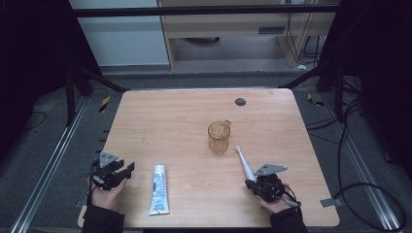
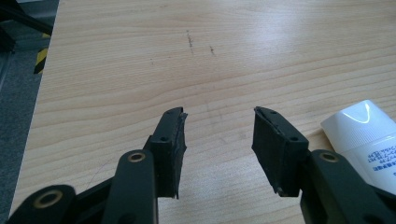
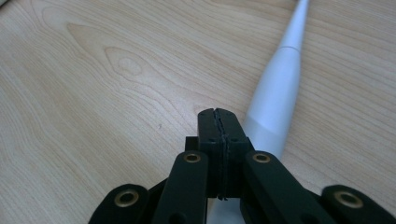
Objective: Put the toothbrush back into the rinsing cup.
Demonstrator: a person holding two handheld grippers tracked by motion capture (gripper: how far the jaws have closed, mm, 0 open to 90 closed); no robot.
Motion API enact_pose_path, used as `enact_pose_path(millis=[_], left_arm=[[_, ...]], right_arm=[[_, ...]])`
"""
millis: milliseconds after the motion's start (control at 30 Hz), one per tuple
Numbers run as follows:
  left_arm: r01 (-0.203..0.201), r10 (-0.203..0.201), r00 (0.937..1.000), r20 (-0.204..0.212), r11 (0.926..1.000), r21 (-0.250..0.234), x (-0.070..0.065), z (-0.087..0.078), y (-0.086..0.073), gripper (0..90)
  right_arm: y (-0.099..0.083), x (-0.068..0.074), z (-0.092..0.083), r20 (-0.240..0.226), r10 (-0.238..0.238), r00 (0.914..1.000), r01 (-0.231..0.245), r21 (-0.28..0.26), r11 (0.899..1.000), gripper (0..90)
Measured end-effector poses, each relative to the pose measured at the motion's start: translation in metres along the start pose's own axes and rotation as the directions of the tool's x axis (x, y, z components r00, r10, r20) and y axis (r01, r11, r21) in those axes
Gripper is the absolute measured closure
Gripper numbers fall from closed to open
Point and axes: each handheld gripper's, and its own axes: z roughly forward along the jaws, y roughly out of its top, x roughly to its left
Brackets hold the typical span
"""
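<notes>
Toothbrush (image 3: 280, 88) lies beside the closed right tongs (image 3: 219, 116), seemingly untouched; left tongs (image 2: 219, 126) gape near the tube (image 2: 369, 135).

1. My wooden table (image 1: 160, 121) stands on a grey carpeted floor (image 1: 43, 150), with a small dark disc (image 1: 240, 101) near its far edge.
2. Metal rails (image 1: 53, 160) run along the floor on both sides.
3. Beyond the far edge I see a pale cabinet (image 1: 228, 24).
4. Black cables (image 1: 359, 189) trail at right.

Wooden table (image 1: 170, 116) with glass mug (image 1: 219, 137), toothbrush (image 1: 244, 162), toothpaste tube (image 1: 159, 190).
</notes>
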Motion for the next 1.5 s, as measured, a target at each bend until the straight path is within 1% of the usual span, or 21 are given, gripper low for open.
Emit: enact_pose_path(millis=[67,100,133,167,233,267,300,367,400,433,467,533,1000,1500], left_arm=[[0.0,0.0,1.0,0.0,1.0,0.0,0.0,0.0,0.0,52.9],[0.0,0.0,1.0,0.0,1.0,-0.001,0.0,0.0,0.0,52.9],[0.001,-0.001,1.0,0.0,1.0,-0.001,0.0,0.0,0.0,52.9],[0.001,-0.001,1.0,0.0,1.0,-0.001,0.0,0.0,0.0,52.9],[0.001,-0.001,1.0,0.0,1.0,0.0,0.0,0.0,0.0,52.9],[0.0,0.0,1.0,0.0,1.0,0.001,0.0,0.0,0.0,52.9],[0.0,0.0,1.0,0.0,1.0,0.0,0.0,0.0,0.0,52.9],[0.001,-0.001,1.0,0.0,1.0,0.001,0.0,0.0,0.0,52.9],[0.001,-0.001,1.0,-0.001,1.0,0.001,0.0,0.0,0.0,52.9],[0.001,-0.001,1.0,-0.001,1.0,0.002,0.0,0.0,0.0,52.9],[0.001,-0.001,1.0,-0.001,1.0,0.002,0.0,0.0,0.0,52.9],[0.002,-0.002,1.0,-0.001,1.0,0.002,0.0,0.0,0.0,52.9],[0.005,-0.005,1.0,-0.002,1.0,0.001,0.001,-0.001,-0.001,52.8],[0.005,-0.005,1.0,-0.002,1.0,0.002,0.001,-0.001,-0.001,52.7]], right_arm=[[0.001,0.0,-0.002,0.002,-0.009,1.0,0.009,-0.023,1.0,89.7],[0.002,-0.002,-0.008,0.019,-0.001,0.9998,0.002,-0.054,0.999,89.8],[0.002,-0.004,-0.011,0.032,0.012,0.9994,-0.01,-0.066,0.998,89.9],[0.002,-0.004,-0.011,0.032,0.012,0.9994,-0.01,-0.066,0.998,89.9],[-0.001,-0.011,-0.017,0.071,0.033,0.9969,-0.027,-0.085,0.996,89.9],[-0.002,-0.014,-0.02,0.089,0.044,0.9951,-0.036,-0.087,0.996,89.9],[-0.006,-0.02,-0.024,0.109,0.071,0.9915,-0.062,-0.086,0.994,90.0],[-0.007,-0.022,-0.025,0.116,0.074,0.9905,-0.065,-0.081,0.995,89.9],[-0.009,-0.023,-0.025,0.121,0.083,0.9892,-0.075,-0.069,0.995,89.9],[-0.011,-0.024,-0.025,0.137,0.077,0.9876,-0.07,-0.054,0.996,90.0],[-0.015,-0.025,-0.025,0.14,0.078,0.9871,-0.073,-0.039,0.997,90.0],[-0.015,-0.025,-0.026,0.139,0.08,0.987,-0.076,-0.032,0.997,90.0],[-0.021,-0.023,-0.031,0.147,0.086,0.9854,-0.081,-0.037,0.996,89.9],[-0.027,-0.019,-0.036,0.142,0.086,0.9861,-0.081,-0.038,0.996,89.9]])
